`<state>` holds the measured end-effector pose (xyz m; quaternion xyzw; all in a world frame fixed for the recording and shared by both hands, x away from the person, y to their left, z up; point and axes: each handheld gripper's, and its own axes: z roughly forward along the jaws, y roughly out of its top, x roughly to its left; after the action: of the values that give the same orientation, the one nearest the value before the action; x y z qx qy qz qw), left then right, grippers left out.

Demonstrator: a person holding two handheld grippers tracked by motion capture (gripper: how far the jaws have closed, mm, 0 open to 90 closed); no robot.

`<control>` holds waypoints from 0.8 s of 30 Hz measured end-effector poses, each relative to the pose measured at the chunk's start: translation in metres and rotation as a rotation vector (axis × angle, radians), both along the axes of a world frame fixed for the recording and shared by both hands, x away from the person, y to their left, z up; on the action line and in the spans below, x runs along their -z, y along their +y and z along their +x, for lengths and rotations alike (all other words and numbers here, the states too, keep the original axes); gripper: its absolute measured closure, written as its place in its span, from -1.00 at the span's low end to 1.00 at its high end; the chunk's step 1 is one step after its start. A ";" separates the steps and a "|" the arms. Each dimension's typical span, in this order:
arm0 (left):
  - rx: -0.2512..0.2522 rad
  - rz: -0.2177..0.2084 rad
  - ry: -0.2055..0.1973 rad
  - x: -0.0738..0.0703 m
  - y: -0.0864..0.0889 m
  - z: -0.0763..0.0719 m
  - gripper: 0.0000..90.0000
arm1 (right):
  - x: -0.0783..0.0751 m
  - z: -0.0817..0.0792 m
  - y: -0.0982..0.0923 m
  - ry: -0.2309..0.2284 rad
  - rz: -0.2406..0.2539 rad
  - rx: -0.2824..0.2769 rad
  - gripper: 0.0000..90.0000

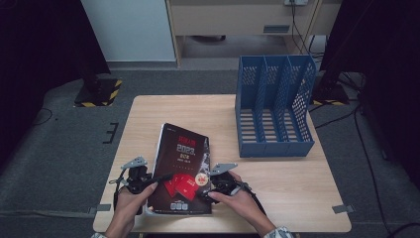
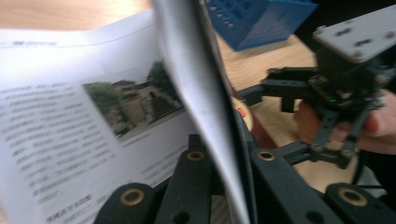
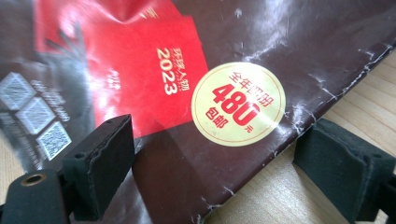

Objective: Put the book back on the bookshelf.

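A dark magazine (image 1: pixel 183 163) with red cover art lies near the table's front edge. My left gripper (image 1: pixel 163 177) is at its left edge and is shut on the cover. In the left gripper view the raised cover sheet (image 2: pixel 201 93) stands between the black jaws of my left gripper (image 2: pixel 229 186), and a printed inside page (image 2: pixel 84 130) shows beside it. My right gripper (image 1: pixel 205 188) is at the magazine's lower right edge. It (image 3: pixel 219 168) is open, one pad (image 3: pixel 100 163) over the cover (image 3: pixel 233 46) and the other on the wood side, near a round yellow price sticker (image 3: pixel 238 105).
A blue three-slot file rack (image 1: pixel 275 106) stands at the table's back right; the left gripper view shows its corner (image 2: pixel 252 18). Bare wooden table (image 1: pixel 163 109) lies behind and left of the magazine. My right gripper (image 2: pixel 268 121) shows across the magazine in the left gripper view.
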<state>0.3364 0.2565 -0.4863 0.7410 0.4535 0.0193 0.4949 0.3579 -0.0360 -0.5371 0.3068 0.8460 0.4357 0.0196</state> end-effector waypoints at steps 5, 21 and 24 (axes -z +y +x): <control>-0.052 0.022 0.019 0.005 0.003 0.003 0.66 | 0.000 -0.001 0.001 -0.018 -0.012 0.000 -0.72; -0.225 0.218 -0.031 0.004 0.032 0.005 0.07 | 0.000 -0.003 0.002 -0.048 -0.046 -0.006 -0.71; -0.194 0.216 -0.018 0.008 0.031 0.006 0.08 | 0.000 -0.003 0.002 -0.045 -0.043 -0.007 -0.69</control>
<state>0.3427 0.2876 -0.4939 0.7424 0.5140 0.1226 0.4119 0.3554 -0.0344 -0.5373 0.2937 0.8555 0.4243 0.0437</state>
